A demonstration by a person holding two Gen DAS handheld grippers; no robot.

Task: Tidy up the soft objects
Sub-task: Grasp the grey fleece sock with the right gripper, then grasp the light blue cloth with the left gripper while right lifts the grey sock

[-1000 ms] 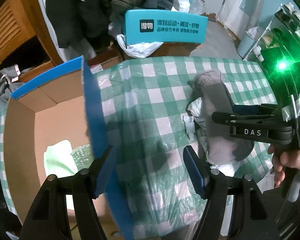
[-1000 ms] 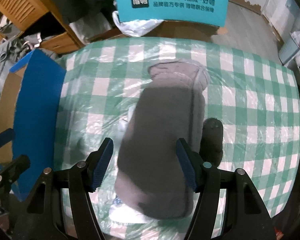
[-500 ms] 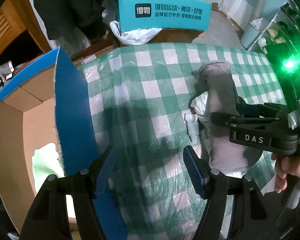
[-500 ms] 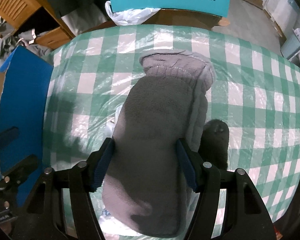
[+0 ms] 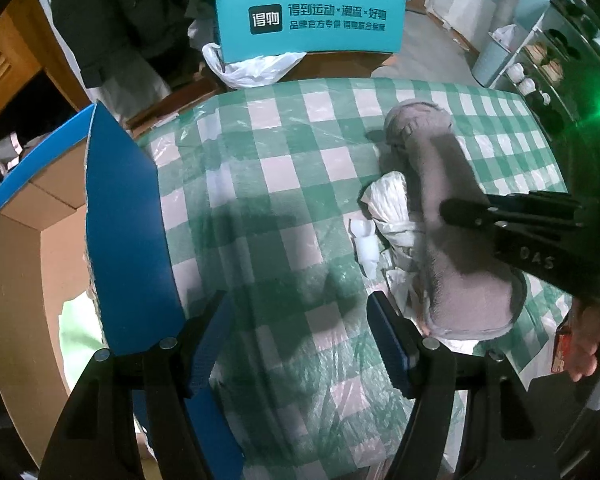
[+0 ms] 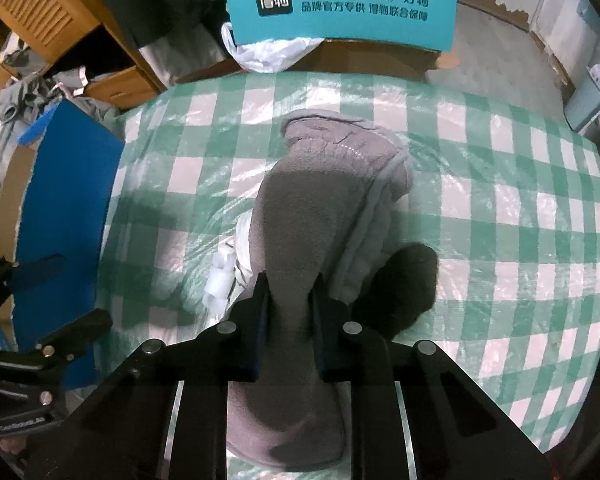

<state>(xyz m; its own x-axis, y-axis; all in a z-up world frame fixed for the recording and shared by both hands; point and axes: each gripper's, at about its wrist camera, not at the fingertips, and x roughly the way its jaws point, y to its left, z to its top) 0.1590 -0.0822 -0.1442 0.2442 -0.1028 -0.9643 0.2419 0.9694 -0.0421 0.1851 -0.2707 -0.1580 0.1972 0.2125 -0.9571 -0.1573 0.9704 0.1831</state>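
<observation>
A grey fleece glove (image 6: 312, 216) lies on the green checked tablecloth (image 6: 500, 216), with a white crumpled plastic bag (image 6: 236, 256) under its left side. My right gripper (image 6: 288, 300) is shut on the glove's near half, pinching the fabric between its jaws. In the left wrist view the glove (image 5: 444, 208) lies at the right with the right gripper's fingers (image 5: 500, 212) on it. My left gripper (image 5: 300, 328) is open and empty above the cloth, beside the blue-edged cardboard box (image 5: 120, 216), which holds a pale green cloth (image 5: 78, 332).
A teal box with printed text (image 6: 340, 4) and a white plastic bag (image 6: 272, 52) stand past the table's far edge. Wooden furniture (image 6: 40, 12) and dark clothes are at the back left. Shelves with cups (image 5: 540, 76) stand at the right.
My right gripper has closed from open around the grey glove to shut on it. My left gripper has moved right, away from the box's inside.
</observation>
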